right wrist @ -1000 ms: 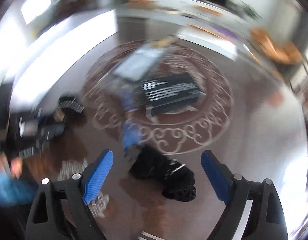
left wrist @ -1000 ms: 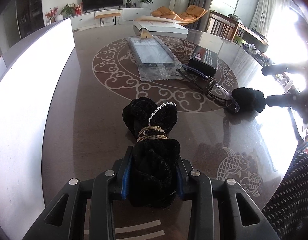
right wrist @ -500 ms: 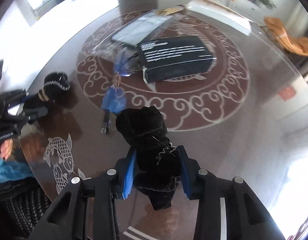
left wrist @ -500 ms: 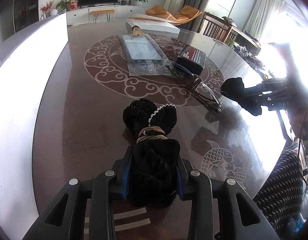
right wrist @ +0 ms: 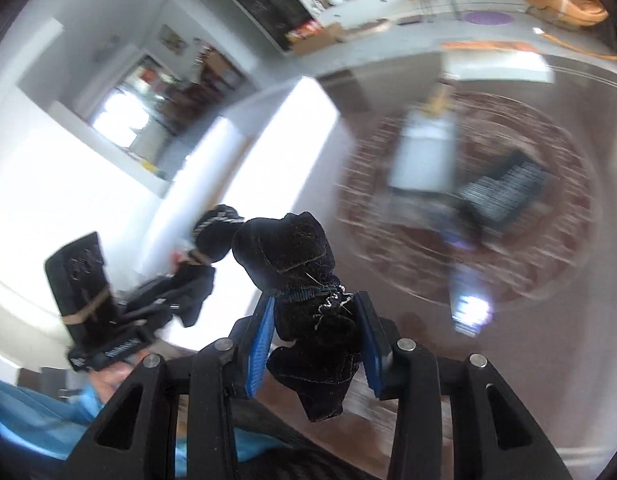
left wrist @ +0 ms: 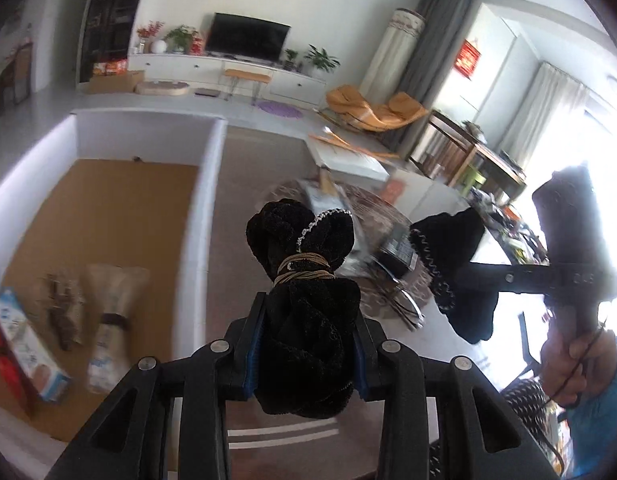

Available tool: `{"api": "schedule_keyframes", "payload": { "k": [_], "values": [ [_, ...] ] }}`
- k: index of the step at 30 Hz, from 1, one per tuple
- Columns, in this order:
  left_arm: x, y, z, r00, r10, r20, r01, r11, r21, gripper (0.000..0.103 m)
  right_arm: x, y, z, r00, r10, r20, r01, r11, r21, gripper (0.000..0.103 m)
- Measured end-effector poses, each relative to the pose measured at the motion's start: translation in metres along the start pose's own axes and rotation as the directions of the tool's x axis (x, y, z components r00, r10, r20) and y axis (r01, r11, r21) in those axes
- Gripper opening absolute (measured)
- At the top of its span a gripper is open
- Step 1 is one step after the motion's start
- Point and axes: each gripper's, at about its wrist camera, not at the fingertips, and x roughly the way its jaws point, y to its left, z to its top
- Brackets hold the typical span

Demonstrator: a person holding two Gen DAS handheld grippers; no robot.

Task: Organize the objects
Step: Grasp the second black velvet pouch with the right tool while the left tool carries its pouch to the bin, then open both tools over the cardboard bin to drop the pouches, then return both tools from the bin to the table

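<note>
Left gripper (left wrist: 306, 344): jaws nearly together, the blue pads pinching a black velvet bundle (left wrist: 304, 296) at its lower half; the bundle is lifted off the table.
Bundle: tied at the waist with a tan cord (left wrist: 304, 272); the upper lobes carry a thin white trim and stick out beyond the fingertips.
Right gripper (right wrist: 314, 340): jaws drawn in tight on a second black cloth (right wrist: 304, 280), which fills the gap between the blue pads; its tail hangs below them.
Second cloth: held in the air above the table (right wrist: 488, 360), with white stitching showing along its edge in the left view.
Hand (left wrist: 576, 364): grips the right gripper's handle, at the right edge of the left view; a blue sleeve beside it.
Box (left wrist: 108, 220): white walls, brown floor, left of the table; it holds a blue-and-white carton (left wrist: 28, 344) and some blurred packets.
Table items: a dark box (right wrist: 504, 192) and a clear packet (right wrist: 424, 160) lie on the round pattern, both blurred.
</note>
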Motion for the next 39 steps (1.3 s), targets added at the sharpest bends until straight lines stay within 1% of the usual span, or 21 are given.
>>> {"api": "schedule_keyframes", "payload": {
  "k": [2,4,6,8,9,10,11,12,14,15,17,19,21,23,25,29,31,33,37,38,39],
  "values": [
    [-0.022,0.038,0.01,0.994,0.105,0.041,-0.103,0.994,-0.046,0.035,0.03,0.041,0.015,0.993,0.114,0.005,-0.114,0.993,-0.013,0.04],
    [-0.037,0.075,0.014,0.975,0.217,0.045,-0.212,0.972,-0.1,0.035,0.06,0.077,0.022,0.983,0.186,-0.015,-0.186,0.982,-0.039,0.04],
    [-0.045,0.107,0.013,0.952,0.304,0.034,-0.296,0.944,-0.149,0.035,0.1,0.112,0.023,0.974,0.215,-0.075,-0.22,0.973,-0.071,0.04],
    [-0.046,0.135,0.009,0.914,0.405,-0.004,-0.399,0.9,-0.173,0.037,0.138,0.14,0.019,0.971,0.195,-0.138,-0.209,0.973,-0.101,0.04],
    [-0.042,0.148,0.005,0.892,0.45,-0.039,-0.45,0.876,-0.171,0.043,0.157,0.151,0.016,0.974,0.158,-0.16,-0.179,0.976,-0.123,0.044],
    [-0.036,0.16,0.001,0.867,0.491,-0.081,-0.498,0.851,-0.166,0.057,0.172,0.159,0.014,0.978,0.118,-0.174,-0.144,0.98,-0.14,0.044],
    [-0.031,0.168,-0.002,0.849,0.516,-0.112,-0.528,0.832,-0.168,0.067,0.184,0.165,0.011,0.979,0.075,-0.191,-0.107,0.981,-0.161,0.05],
    [-0.028,0.174,-0.007,0.839,0.529,-0.128,-0.544,0.82,-0.181,0.078,0.191,0.17,0.008,0.98,0.03,-0.196,-0.068,0.979,-0.192,0.056],
    [-0.026,0.178,-0.013,0.85,0.512,-0.128,-0.527,0.824,-0.208,0.078,0.187,0.173,0.0,0.986,-0.029,-0.167,-0.015,0.968,-0.252,0.064],
    [-0.023,0.176,-0.015,0.859,0.497,-0.124,-0.512,0.832,-0.213,0.078,0.179,0.169,-0.005,0.989,-0.062,-0.132,0.022,0.959,-0.281,0.074],
    [-0.015,0.164,-0.012,0.865,0.489,-0.113,-0.502,0.841,-0.201,0.079,0.161,0.152,-0.009,0.99,-0.13,-0.055,0.107,0.945,-0.308,0.081],
    [-0.006,0.147,-0.005,0.873,0.479,-0.089,-0.487,0.855,-0.179,0.079,0.137,0.131,-0.017,0.985,-0.17,0.02,0.168,0.938,-0.302,0.081],
    [-0.004,0.125,0.002,0.891,0.45,-0.053,-0.453,0.877,-0.159,0.079,0.11,0.104,-0.024,0.968,-0.23,0.097,0.248,0.928,-0.278,0.081],
    [-0.003,0.098,0.01,0.917,0.399,-0.01,-0.397,0.909,-0.13,0.079,0.08,0.065,-0.026,0.937,-0.301,0.175,0.336,0.914,-0.227,0.081],
    [-0.002,0.064,0.016,0.944,0.328,0.023,-0.325,0.942,-0.084,0.079,0.045,0.03,-0.04,0.891,-0.382,0.246,0.424,0.893,-0.151,0.081],
    [0.005,-0.009,0.02,0.98,0.191,0.047,-0.193,0.981,0.036,0.086,-0.003,-0.042,-0.069,0.762,-0.571,0.306,0.593,0.805,0.023,0.081],
    [0.015,-0.047,0.015,0.993,0.112,0.036,-0.115,0.989,0.094,0.094,-0.024,-0.08,-0.087,0.681,-0.669,0.298,0.671,0.733,0.113,0.082],
    [0.027,-0.076,0.006,0.998,0.061,0.003,-0.061,0.988,0.14,0.096,-0.044,-0.114,-0.102,0.628,-0.731,0.265,0.711,0.678,0.185,0.081],
    [0.069,-0.124,-0.03,0.996,0.017,-0.084,0.003,0.973,0.231,0.096,-0.069,-0.15,-0.128,0.556,-0.801,0.222,0.754,0.598,0.272,0.081],
    [0.081,-0.131,-0.039,0.995,0.026,-0.097,-0.001,0.967,0.253,0.096,-0.073,-0.152,-0.133,0.545,-0.809,0.22,0.757,0.588,0.287,0.081],
    [0.095,-0.134,-0.049,0.992,0.047,-0.117,-0.013,0.962,0.274,0.096,-0.076,-0.154,-0.137,0.546,-0.81,0.212,0.751,0.586,0.305,0.081]
  ]
}}
